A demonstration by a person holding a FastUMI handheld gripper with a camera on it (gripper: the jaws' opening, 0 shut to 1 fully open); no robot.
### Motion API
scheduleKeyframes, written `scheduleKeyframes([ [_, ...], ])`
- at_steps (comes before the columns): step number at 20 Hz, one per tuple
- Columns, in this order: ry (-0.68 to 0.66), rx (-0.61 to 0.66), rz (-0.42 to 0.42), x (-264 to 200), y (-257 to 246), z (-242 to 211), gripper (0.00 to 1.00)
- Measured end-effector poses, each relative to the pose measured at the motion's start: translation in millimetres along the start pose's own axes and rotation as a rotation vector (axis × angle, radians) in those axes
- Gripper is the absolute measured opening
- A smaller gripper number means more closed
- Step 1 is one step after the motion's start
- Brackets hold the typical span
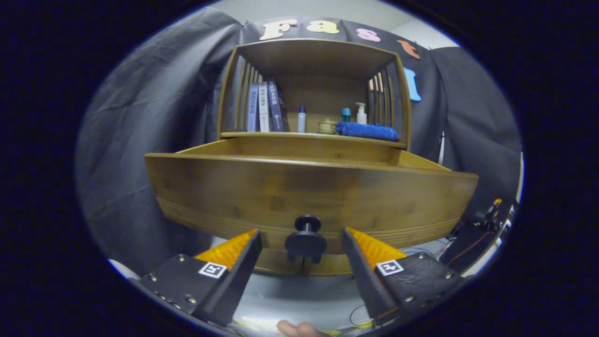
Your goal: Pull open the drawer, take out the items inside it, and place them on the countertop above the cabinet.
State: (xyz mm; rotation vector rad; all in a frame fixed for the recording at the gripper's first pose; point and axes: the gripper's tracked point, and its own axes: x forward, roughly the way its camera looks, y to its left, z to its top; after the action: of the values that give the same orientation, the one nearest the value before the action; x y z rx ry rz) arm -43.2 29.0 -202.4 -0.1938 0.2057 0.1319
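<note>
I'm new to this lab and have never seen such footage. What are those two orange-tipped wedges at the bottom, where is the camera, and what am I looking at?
The wedges are the two fingers of a hand-held gripper; a person carries it, and the camera rides on it, looking forward along the fingers. They are spread open, holding nothing, with the drawer's dark knob between them. The wooden drawer is pulled out towards the camera; its inside is hidden. Above it, the cabinet's shelf carries books, small bottles, a little pot and a folded blue towel.
</note>
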Motion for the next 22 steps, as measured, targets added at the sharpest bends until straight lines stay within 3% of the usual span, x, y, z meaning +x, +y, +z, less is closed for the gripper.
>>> scheduleKeyframes([
  [3,-0.009,-0.004,0.035,-4.9,4.9,27.5,0.99],
  [14,-0.002,0.037,-0.013,15.4,-35.0,138.9,0.99],
  [18,0.084,0.046,-0.009,44.1,-39.1,143.4,0.99],
  [22,0.271,0.084,-0.009,82.9,-42.4,123.4,0.99],
])
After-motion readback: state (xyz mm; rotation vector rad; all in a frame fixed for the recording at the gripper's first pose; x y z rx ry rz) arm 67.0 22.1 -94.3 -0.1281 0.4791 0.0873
